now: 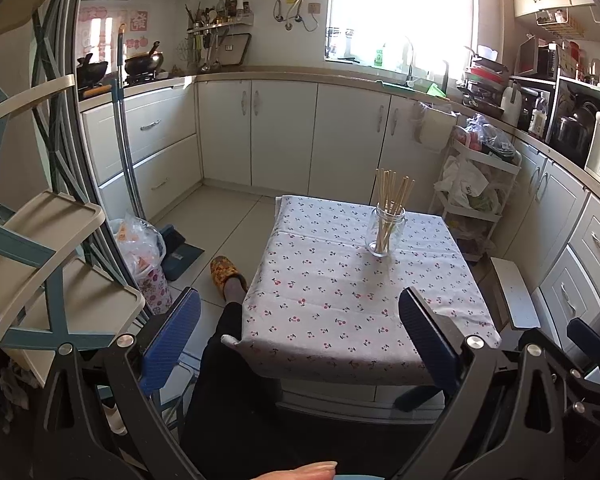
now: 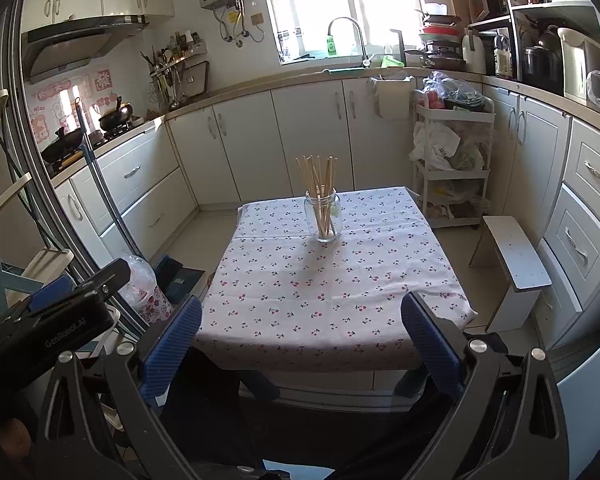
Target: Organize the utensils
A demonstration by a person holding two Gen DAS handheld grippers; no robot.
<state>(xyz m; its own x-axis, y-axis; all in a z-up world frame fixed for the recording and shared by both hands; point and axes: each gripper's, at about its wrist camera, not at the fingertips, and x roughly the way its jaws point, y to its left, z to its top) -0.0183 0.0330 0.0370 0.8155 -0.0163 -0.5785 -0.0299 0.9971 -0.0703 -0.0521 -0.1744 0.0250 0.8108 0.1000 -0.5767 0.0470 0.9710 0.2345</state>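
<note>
A clear glass jar [image 1: 385, 234] [image 2: 323, 218] stands upright near the far end of a small table with a cherry-print cloth [image 1: 320, 300] [image 2: 300, 300]. Several wooden chopsticks [image 1: 392, 196] [image 2: 319, 184] stand in it, fanned out at the top. My left gripper [image 1: 300, 320] is open, held back from the table's near edge with nothing between its blue pads. My right gripper [image 2: 302, 324] is open too, also short of the near edge and holding nothing. In the right wrist view the left gripper's body [image 2: 52, 316] shows at the left.
A person's leg and slipper [image 1: 226, 272] are left of the table. A floral bin with a plastic bag [image 1: 148, 264] stands by the sliding door. A white stool [image 2: 512, 264] and a loaded white trolley [image 2: 452, 152] stand to the right. Cabinets line the walls.
</note>
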